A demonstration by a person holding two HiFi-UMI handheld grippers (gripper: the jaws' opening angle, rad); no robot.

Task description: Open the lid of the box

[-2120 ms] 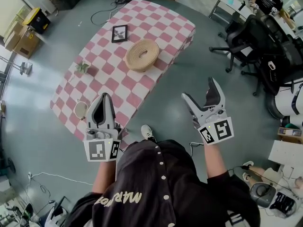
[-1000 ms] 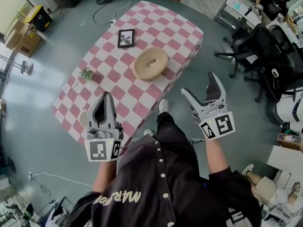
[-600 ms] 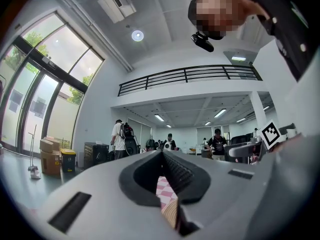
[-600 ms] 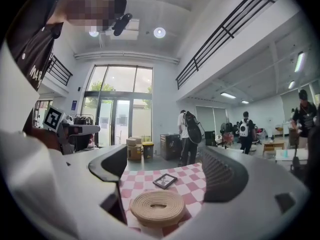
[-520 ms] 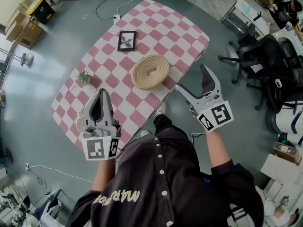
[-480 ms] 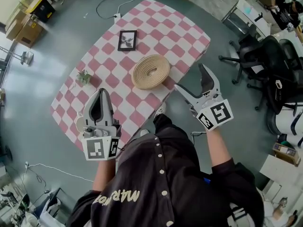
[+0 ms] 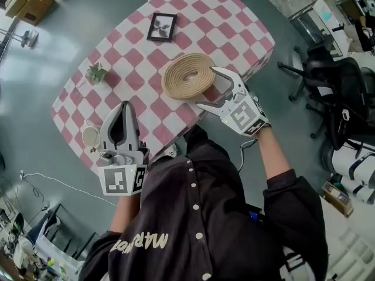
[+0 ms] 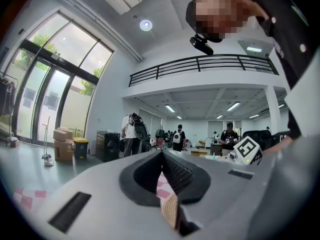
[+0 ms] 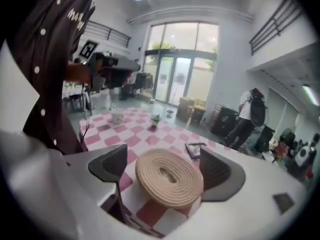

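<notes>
The left claw is hovering by the near left edge of the pink-checked table, just beside a white cup, and its jaws are pressing together with nothing held between them. Farther along, the round woven box is sitting near the middle of the table, with a small plant well to its left and a picture frame beyond it. The right claw is reaching in at the box's near right side, its jaws standing wide apart on either side of the coiled rim and seemingly not touching it, though the soft right gripper view is leaving that unsure
</notes>
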